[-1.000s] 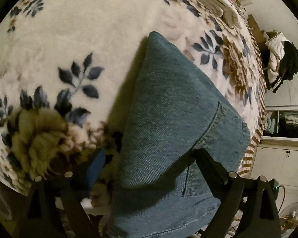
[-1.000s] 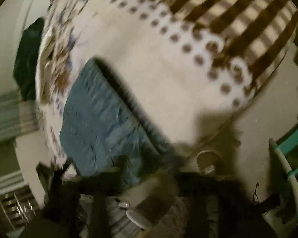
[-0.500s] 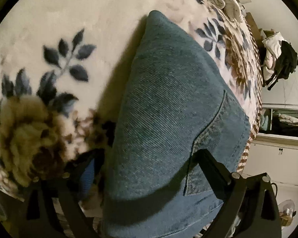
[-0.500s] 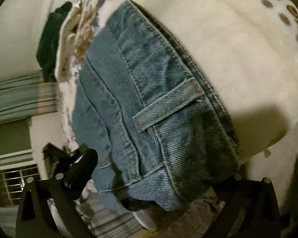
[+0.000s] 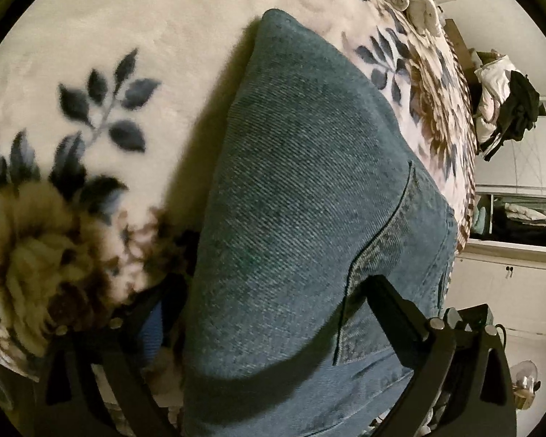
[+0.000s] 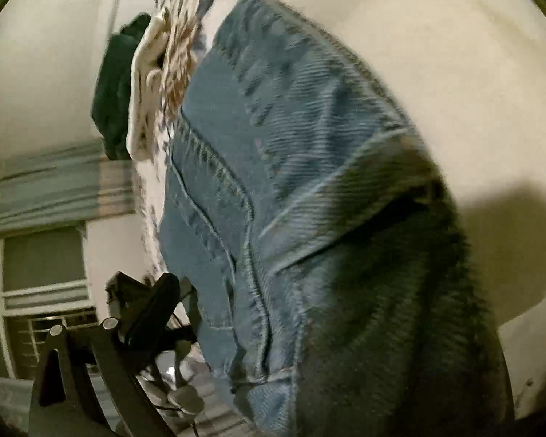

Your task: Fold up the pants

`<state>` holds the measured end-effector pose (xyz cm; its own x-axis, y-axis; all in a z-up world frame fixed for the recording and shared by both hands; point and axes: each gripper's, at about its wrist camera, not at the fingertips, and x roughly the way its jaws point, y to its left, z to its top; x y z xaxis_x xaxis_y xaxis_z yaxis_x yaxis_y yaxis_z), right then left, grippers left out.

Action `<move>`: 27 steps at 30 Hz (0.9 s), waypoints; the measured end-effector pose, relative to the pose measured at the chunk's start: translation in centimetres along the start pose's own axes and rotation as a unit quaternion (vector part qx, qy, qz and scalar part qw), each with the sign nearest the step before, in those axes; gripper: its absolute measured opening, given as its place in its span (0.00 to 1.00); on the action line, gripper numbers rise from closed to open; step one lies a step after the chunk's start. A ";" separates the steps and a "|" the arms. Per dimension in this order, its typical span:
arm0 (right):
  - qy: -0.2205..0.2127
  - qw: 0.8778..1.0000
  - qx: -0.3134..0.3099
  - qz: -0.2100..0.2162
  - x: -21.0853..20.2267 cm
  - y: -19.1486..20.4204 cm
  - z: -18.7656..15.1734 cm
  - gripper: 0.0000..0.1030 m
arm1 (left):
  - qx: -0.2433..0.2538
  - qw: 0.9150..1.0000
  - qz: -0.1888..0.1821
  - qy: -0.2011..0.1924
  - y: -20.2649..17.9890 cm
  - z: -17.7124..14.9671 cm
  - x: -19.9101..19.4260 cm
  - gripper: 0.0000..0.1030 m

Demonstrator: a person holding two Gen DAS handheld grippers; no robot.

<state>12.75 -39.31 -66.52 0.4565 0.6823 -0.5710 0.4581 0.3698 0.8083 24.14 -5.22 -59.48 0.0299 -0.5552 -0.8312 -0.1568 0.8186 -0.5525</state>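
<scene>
Folded blue jeans (image 5: 309, 189) lie on a floral fleece blanket (image 5: 91, 54), a back pocket seam showing on the right. My left gripper (image 5: 269, 287) straddles the near edge of the jeans with its jaws wide apart; the right finger (image 5: 389, 302) rests on the denim, the left finger (image 5: 153, 313) beside it on the blanket. In the right wrist view the jeans (image 6: 291, 182) fill the frame, very close, with waistband and belt loop visible. Only my right gripper's left finger (image 6: 153, 306) shows, left of the denim; the other is hidden under the cloth.
The bed edge with a brown striped border (image 5: 466, 182) runs along the right. White cabinets (image 5: 509, 273) and hanging clothes (image 5: 506, 98) stand beyond. A dark green garment (image 6: 116, 91) and a window (image 6: 36, 273) show in the right wrist view.
My right gripper has swung in from far off to right against the jeans' waistband. My left gripper has pushed slightly further forward over the jeans.
</scene>
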 end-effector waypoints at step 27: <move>-0.084 0.993 -0.069 -0.054 -8.5 13.7 -3.2 0.31 | 0.061 0.991 -0.049 -0.105 -9.7 0.3 -14.4 0.22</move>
<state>12.72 -38.05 -50.08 0.5371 0.5232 -0.6617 0.4078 0.5256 0.7466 25.50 -5.12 -42.22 0.2467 -0.5999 -0.7610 -0.0231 0.7815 -0.6235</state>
